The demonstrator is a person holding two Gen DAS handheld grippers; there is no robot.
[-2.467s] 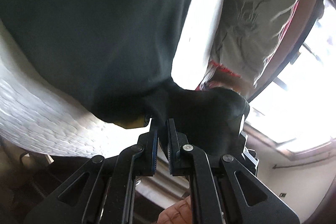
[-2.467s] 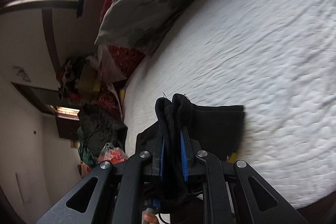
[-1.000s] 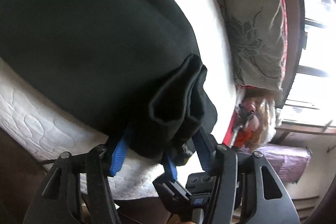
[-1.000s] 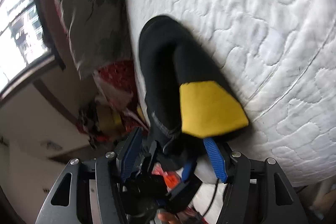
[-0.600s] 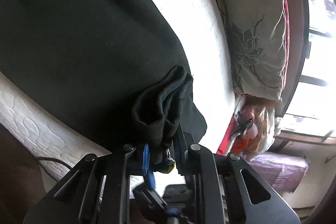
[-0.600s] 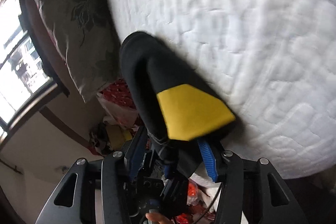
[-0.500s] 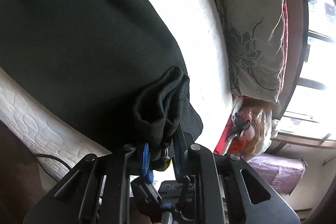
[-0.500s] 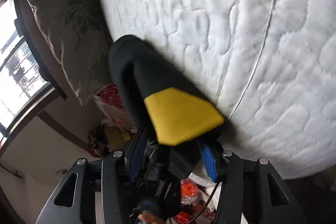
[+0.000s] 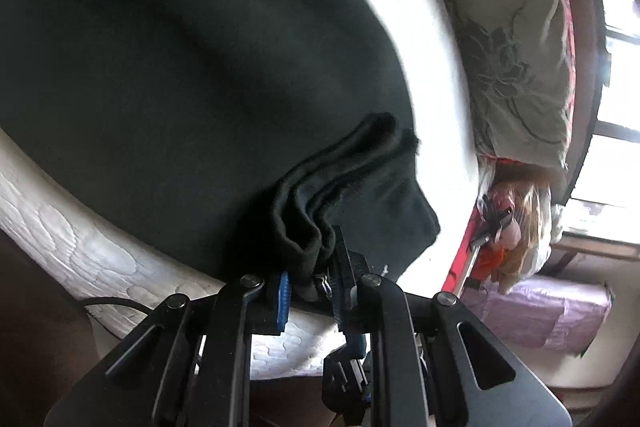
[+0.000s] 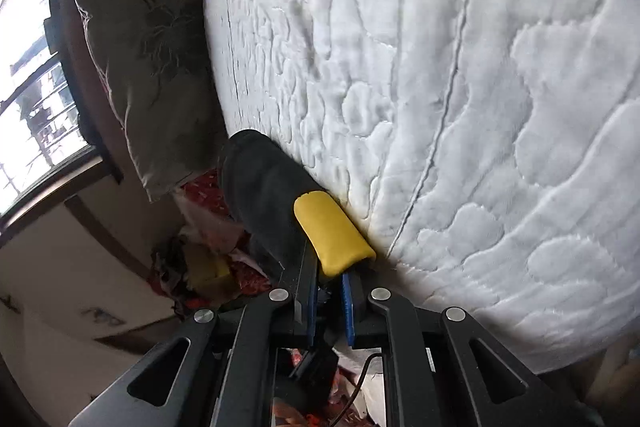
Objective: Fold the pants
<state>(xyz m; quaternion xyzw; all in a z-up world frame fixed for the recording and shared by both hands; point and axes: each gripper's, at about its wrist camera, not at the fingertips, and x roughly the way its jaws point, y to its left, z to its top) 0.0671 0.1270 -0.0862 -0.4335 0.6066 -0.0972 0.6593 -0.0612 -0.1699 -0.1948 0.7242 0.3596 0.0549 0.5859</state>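
Black fabric of the pants (image 9: 192, 67) is pinched in both tongs. The left tongs (image 9: 310, 283) are drawn narrow on a bunched, folded edge of the cloth, which is gathered into ridges between the blue pads (image 9: 283, 301). From there the pants are spread as a broad dark sheet across the bed (image 9: 80, 259), up to its near edge.

The right tongs (image 10: 329, 301) are shut on another bunched part of the pants (image 10: 260, 195), where a yellow patch (image 10: 332, 239) is seen just above the pads (image 10: 348, 307). That part is held at the edge of the white quilted mattress (image 10: 480, 107), touching it.

Beyond the pants, a grey flowered pillow (image 10: 148, 67) is propped at the head of the bed, against a dark wooden frame. A window (image 10: 28, 87) is seen behind it. Red and orange clutter (image 9: 500, 227) is piled beside the bed, with a purple box (image 9: 548, 311) next to it.
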